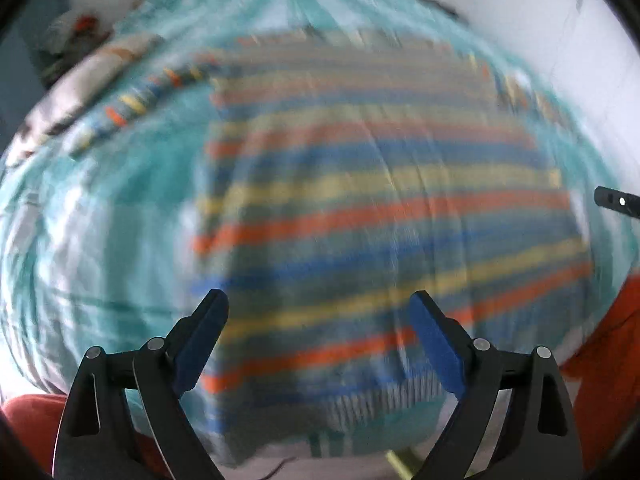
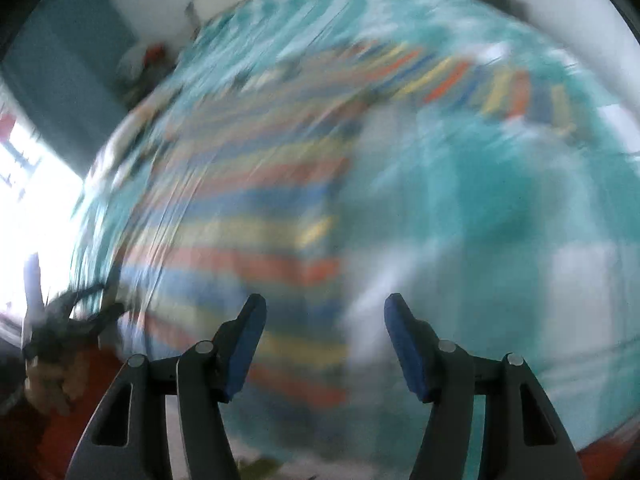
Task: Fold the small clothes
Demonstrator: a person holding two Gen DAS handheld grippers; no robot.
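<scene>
Both views motion-blurred, fine detail lost.

Striped shirt (image 1: 380, 208) lies spread flat on the bed (image 1: 100, 240), which has a teal-and-white cover. Stripes run orange, blue, yellow, grey-green. One sleeve (image 1: 152, 92) stretches out to the far left, the other (image 2: 480, 76) to the far right. Near hem has a ribbed band, seen just between the left gripper's fingers.

Left gripper (image 1: 318, 340): jaws wide apart, nothing between the pads, above the near part of the shirt, not touching it. Blue pads clearly visible on both fingers (image 1: 436, 344).

Right gripper (image 2: 324, 344): jaws apart, narrower gap than the left, nothing clamped. It sits over the shirt's right edge: left finger above stripes, right finger above bare bed cover.

In the left view, a dark gripper tip (image 1: 616, 202) pokes in from the right edge, over the shirt's right side. In the right view, the left gripper shows as a dark blur at the near left, held by a hand (image 2: 48, 384).

Light pillow (image 1: 80, 84) lies at the far left of the bed, beside the left sleeve. Some clutter (image 1: 76, 36) with a red patch sits past it near the wall; too blurred to identify. Orange-red fabric (image 1: 600, 360) shows at the near edge on both sides, cannot tell what it is.
</scene>
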